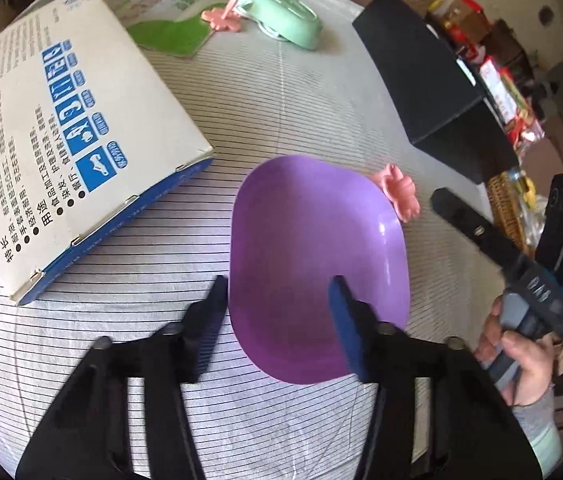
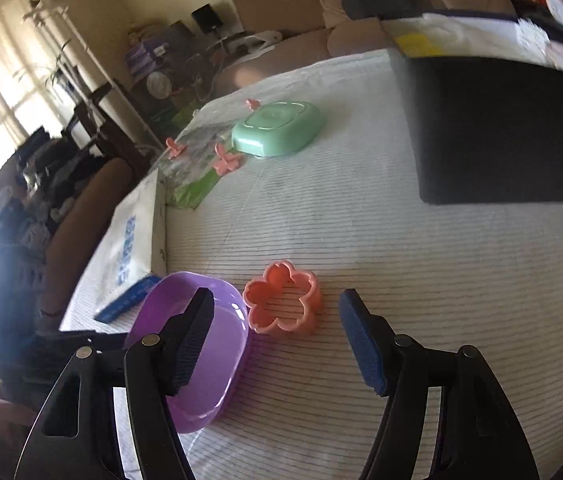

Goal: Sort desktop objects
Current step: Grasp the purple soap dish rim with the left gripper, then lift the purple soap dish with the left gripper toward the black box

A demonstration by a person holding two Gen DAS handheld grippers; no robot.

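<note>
A purple dish (image 1: 313,264) sits empty on the striped cloth; it also shows in the right wrist view (image 2: 209,344). My left gripper (image 1: 281,304) is open, its fingers straddling the dish's near left rim. A pink flower-shaped cutter (image 2: 283,300) lies just right of the dish; in the left wrist view it (image 1: 399,192) peeks from behind the dish. My right gripper (image 2: 277,340) is open and empty, just short of that cutter. More pink flower cutters (image 2: 225,162) lie near an upturned green dish (image 2: 279,128), far back.
A white and blue box (image 1: 73,140) lies left of the purple dish. A black box (image 2: 501,132) stands at the right. A green printed sheet (image 1: 169,28) lies under the far cutters. Shelves and clutter (image 1: 513,92) stand beyond the table's right edge.
</note>
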